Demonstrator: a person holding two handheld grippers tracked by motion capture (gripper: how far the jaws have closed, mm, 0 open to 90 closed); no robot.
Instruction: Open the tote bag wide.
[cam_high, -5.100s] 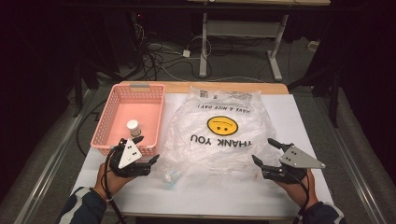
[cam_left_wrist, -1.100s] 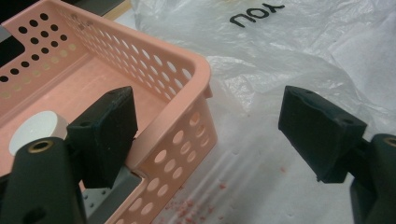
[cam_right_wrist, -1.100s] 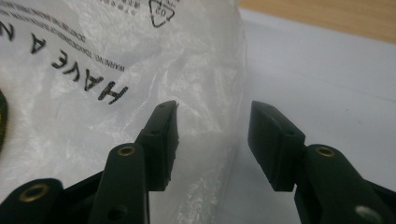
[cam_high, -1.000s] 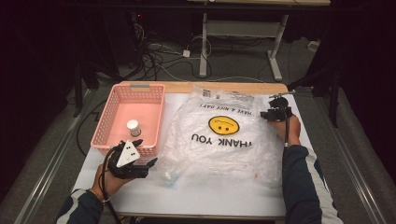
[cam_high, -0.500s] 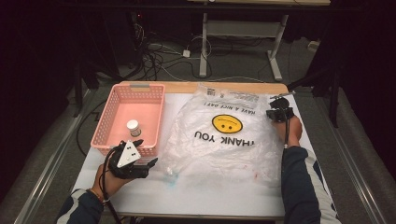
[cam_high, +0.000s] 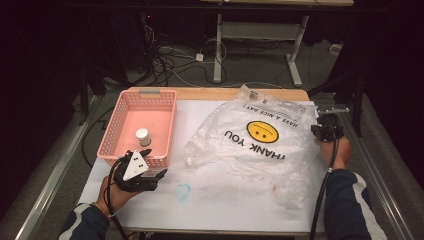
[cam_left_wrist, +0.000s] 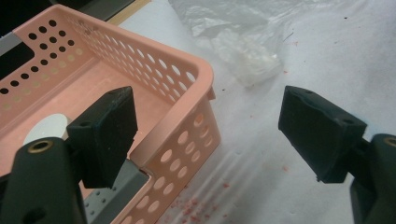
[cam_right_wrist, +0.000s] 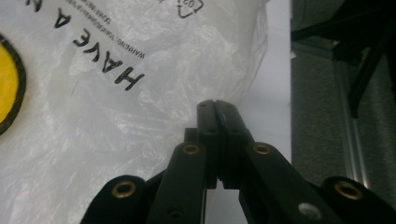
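Observation:
A clear plastic bag (cam_high: 255, 150) printed with "THANK YOU" and a yellow smiley lies spread over the white table top. My right gripper (cam_high: 326, 129) is at the bag's right edge, shut on a fold of the bag (cam_right_wrist: 140, 107). In the right gripper view its jaws (cam_right_wrist: 217, 106) are pressed together. My left gripper (cam_high: 152, 169) is open at the near corner of the pink basket (cam_high: 162, 107). One jaw hangs over the basket's corner (cam_left_wrist: 187, 107) and the other over the table. A small white-capped bottle (cam_high: 142, 136) stands in the basket.
A small clear bluish object (cam_high: 183, 191) lies on the table in front of the bag. A white crumpled lump (cam_left_wrist: 254, 70) sits in the bag's near-left corner. The table's metal rail (cam_high: 372, 165) runs just right of my right hand. Desk legs and cables lie on the floor beyond.
My right gripper has moved to the right and slightly nearer, and the bag's right edge has stretched out with it. The left gripper has stayed put.

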